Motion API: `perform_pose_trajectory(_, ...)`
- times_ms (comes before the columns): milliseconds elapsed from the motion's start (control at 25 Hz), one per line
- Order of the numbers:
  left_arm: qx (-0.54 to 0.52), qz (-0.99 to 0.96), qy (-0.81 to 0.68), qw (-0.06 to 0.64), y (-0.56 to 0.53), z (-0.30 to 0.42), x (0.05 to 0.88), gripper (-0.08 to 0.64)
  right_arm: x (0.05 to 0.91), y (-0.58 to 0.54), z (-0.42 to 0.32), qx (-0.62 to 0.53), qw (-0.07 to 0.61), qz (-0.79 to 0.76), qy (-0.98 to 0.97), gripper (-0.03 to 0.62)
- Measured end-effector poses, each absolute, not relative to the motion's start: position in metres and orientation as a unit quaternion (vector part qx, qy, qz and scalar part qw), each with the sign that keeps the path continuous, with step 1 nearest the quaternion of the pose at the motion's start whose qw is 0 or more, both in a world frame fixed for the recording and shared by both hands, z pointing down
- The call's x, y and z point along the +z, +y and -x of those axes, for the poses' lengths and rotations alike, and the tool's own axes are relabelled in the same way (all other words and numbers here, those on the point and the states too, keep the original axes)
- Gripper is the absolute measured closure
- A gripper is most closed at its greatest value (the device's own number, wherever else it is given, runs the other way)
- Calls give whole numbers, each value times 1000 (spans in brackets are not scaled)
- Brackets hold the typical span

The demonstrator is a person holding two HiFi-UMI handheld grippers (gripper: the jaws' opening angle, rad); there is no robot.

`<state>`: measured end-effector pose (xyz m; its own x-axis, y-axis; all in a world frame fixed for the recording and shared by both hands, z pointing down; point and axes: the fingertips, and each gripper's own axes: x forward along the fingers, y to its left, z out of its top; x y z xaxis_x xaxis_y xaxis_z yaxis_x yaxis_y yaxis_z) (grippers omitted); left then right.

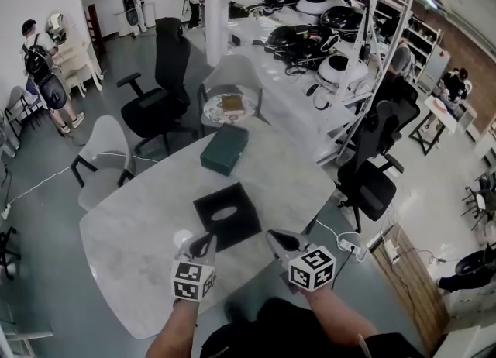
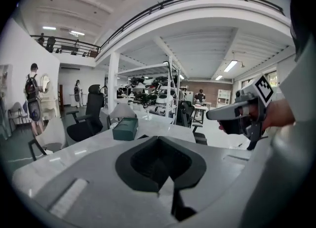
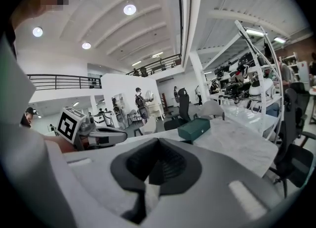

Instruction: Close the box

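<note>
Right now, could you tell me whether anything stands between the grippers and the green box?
Yes: a black box lies on the table just ahead of the left gripper and right gripper, on the line to the green box farther back. Nothing else visible stands between them.

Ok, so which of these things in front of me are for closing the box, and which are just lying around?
For the job:
- green box, most likely the one meant
- left gripper and right gripper, both shut, holding nothing

Just lying about:
- black box with an oval opening
- black office chair
- white chair
</note>
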<state>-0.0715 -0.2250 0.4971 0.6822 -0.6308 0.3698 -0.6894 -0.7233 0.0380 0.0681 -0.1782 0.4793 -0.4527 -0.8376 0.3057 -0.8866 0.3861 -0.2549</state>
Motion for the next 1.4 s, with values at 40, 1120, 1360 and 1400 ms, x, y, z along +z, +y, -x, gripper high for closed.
perform_pose_trajectory(40, 180, -912, -361, 79, -231, 78, 506, 548, 484, -182, -62, 194, 67, -518, -830, 591)
perform_pose_trajectory(1120, 343, -899, -244, 118, -288, 90, 691, 371, 587, -256, -59, 271, 115, -500, -814, 591)
perform_pose_trajectory(1360, 312, -897, -240, 199, -281, 81, 718, 370, 596, -249, -63, 275, 122, -500, -812, 591)
perform_pose_trajectory(1400, 312, -896, -241, 203, -280, 80, 722, 370, 596, -248, -63, 275, 122, -500, -812, 591)
